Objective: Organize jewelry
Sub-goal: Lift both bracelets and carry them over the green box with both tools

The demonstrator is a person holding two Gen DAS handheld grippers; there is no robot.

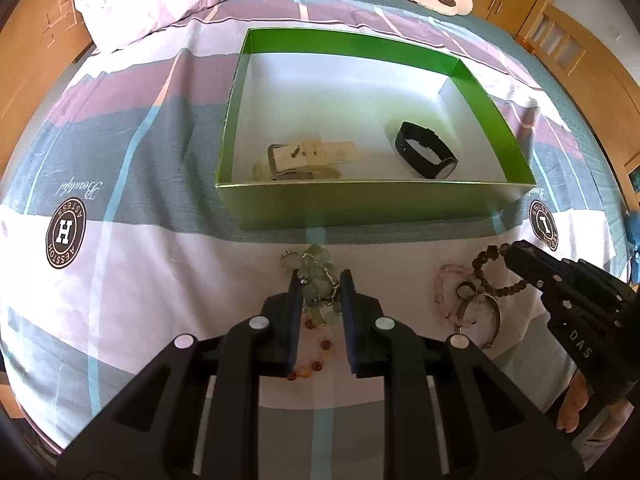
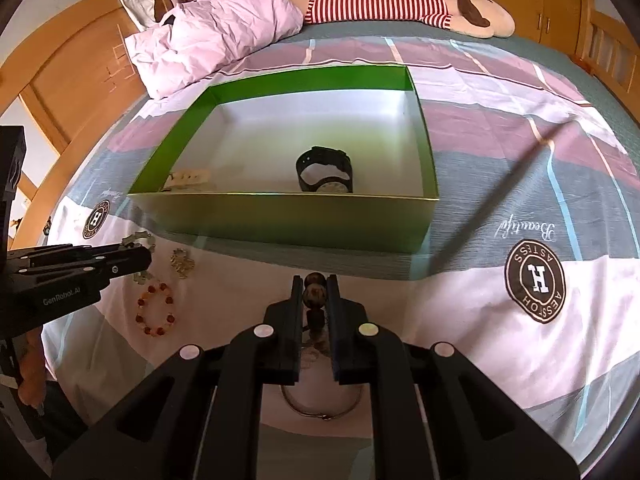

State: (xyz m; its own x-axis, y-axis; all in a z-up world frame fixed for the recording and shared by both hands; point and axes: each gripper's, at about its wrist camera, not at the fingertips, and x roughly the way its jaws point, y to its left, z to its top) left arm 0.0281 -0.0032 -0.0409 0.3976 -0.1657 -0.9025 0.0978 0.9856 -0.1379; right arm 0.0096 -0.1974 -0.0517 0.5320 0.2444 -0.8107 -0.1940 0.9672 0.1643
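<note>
My left gripper (image 1: 321,280) is shut on a pale green bead bracelet (image 1: 318,286) with silver links, low over the bedspread in front of the green box (image 1: 376,190). An amber bead bracelet (image 1: 316,356) lies under its fingers. My right gripper (image 2: 316,280) is shut on a brown bead bracelet (image 2: 315,295). In the left wrist view that right gripper (image 1: 512,254) holds the brown bracelet's (image 1: 484,260) loop above a pink bracelet (image 1: 444,294) and a silver bangle (image 1: 494,322). Inside the box lie a white watch (image 1: 304,160) and a black watch (image 1: 424,150).
The box (image 2: 280,200) stands open on a plaid bedspread. Behind it are a pink pillow (image 2: 216,28) and a plush toy in a striped shirt (image 2: 376,2). Wooden bed rails and cupboards ring the bed. A hand (image 1: 576,404) shows behind the right gripper.
</note>
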